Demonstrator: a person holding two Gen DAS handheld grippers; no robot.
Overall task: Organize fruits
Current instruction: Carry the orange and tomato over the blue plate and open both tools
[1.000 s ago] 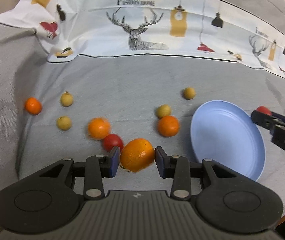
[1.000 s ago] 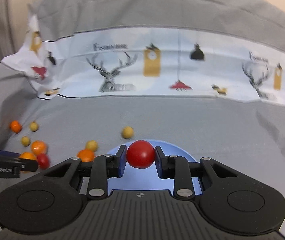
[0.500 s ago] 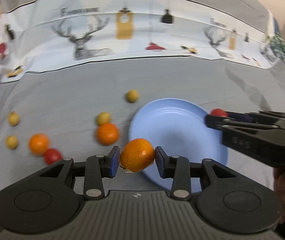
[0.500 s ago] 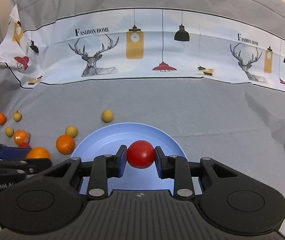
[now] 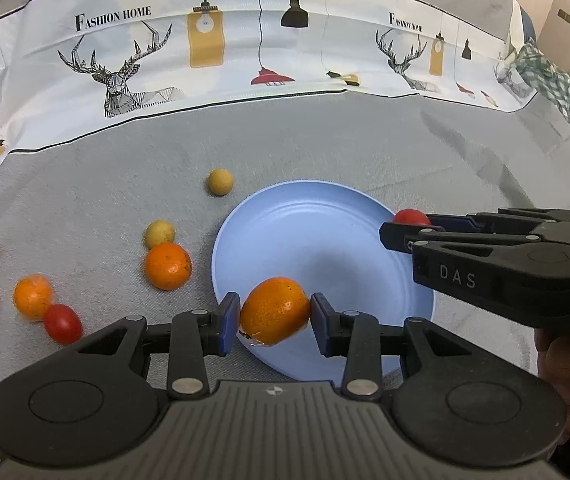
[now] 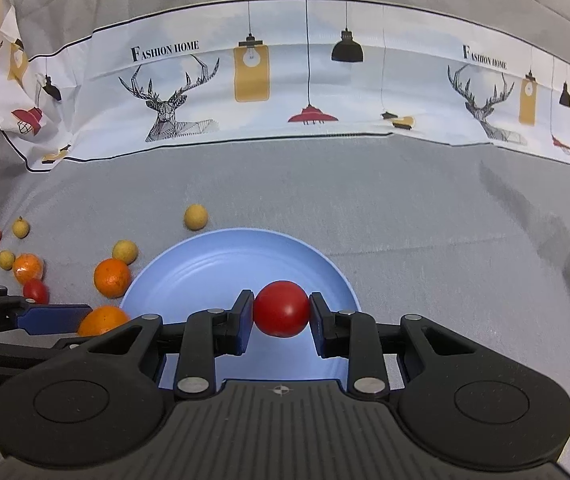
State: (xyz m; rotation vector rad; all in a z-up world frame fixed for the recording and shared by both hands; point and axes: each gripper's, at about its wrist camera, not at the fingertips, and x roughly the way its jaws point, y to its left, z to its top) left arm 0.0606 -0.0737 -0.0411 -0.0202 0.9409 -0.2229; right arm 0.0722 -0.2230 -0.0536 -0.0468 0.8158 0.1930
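My left gripper (image 5: 276,320) is shut on an orange (image 5: 275,310) and holds it over the near left rim of the blue plate (image 5: 305,240). My right gripper (image 6: 281,320) is shut on a red tomato (image 6: 281,314) above the plate's (image 6: 205,272) near half; it also shows in the left wrist view (image 5: 397,232) at the plate's right rim, with the tomato (image 5: 412,216). The held orange (image 6: 103,320) shows at the left in the right wrist view. The plate holds no fruit.
On the grey cloth left of the plate lie two oranges (image 5: 168,266) (image 5: 33,296), a red tomato (image 5: 62,323) and several small yellow fruits (image 5: 220,181) (image 5: 159,233). A printed white cloth (image 5: 245,52) runs along the back. A checked cloth (image 5: 565,92) lies far right.
Both grippers have moved in over the plate with their fruit still held. The left gripper swung right from the loose fruit to the plate's left rim.
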